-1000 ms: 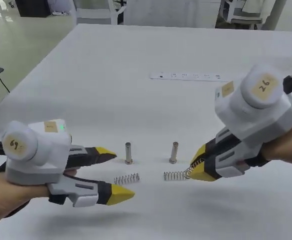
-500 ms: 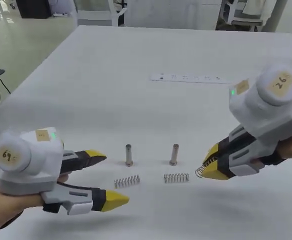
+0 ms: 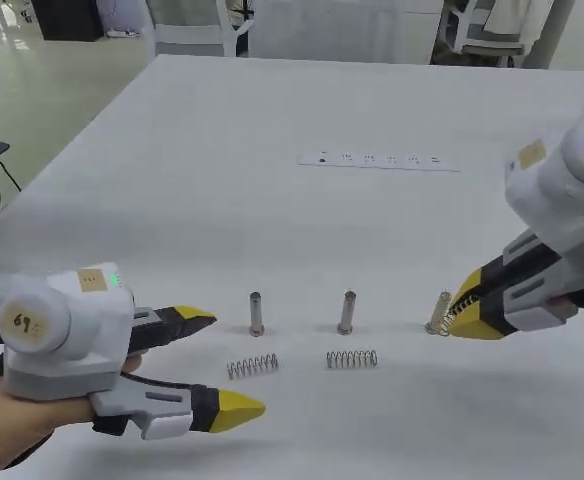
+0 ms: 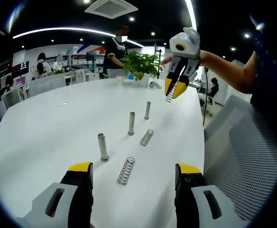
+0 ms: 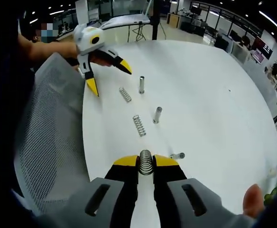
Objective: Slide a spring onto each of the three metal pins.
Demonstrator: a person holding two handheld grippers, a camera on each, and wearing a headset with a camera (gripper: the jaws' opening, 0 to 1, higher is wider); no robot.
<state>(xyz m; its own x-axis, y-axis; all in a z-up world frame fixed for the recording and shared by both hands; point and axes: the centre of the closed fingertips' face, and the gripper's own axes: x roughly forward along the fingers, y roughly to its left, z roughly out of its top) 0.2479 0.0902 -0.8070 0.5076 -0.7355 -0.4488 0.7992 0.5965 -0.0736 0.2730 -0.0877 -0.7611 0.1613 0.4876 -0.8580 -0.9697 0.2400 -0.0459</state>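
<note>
Three short metal pins stand in a row on the white table: left pin [image 3: 256, 313], middle pin [image 3: 347, 312], right pin [image 3: 439, 313]. Two springs lie just in front of them, one [image 3: 252, 366] near the left pin and one [image 3: 352, 359] near the middle pin. My right gripper [image 3: 464, 314] is shut on a third spring [image 5: 146, 162], held in the air right beside the right pin [image 5: 177, 156]. My left gripper [image 3: 222, 362] is open and low at the left, its jaws pointing toward the near spring [image 4: 125, 170] and the left pin [image 4: 102, 147].
A white power strip [image 3: 377, 158] lies farther back on the table [image 3: 222, 180]. A grey mesh chair [image 4: 243, 156] stands at the table's near edge. A potted plant [image 4: 141, 64] sits at the table's end, with people and desks beyond.
My right gripper has carried its spring up and to the right, from near the middle pin to beside the right pin, which now shows. The left gripper stays open, a little lower.
</note>
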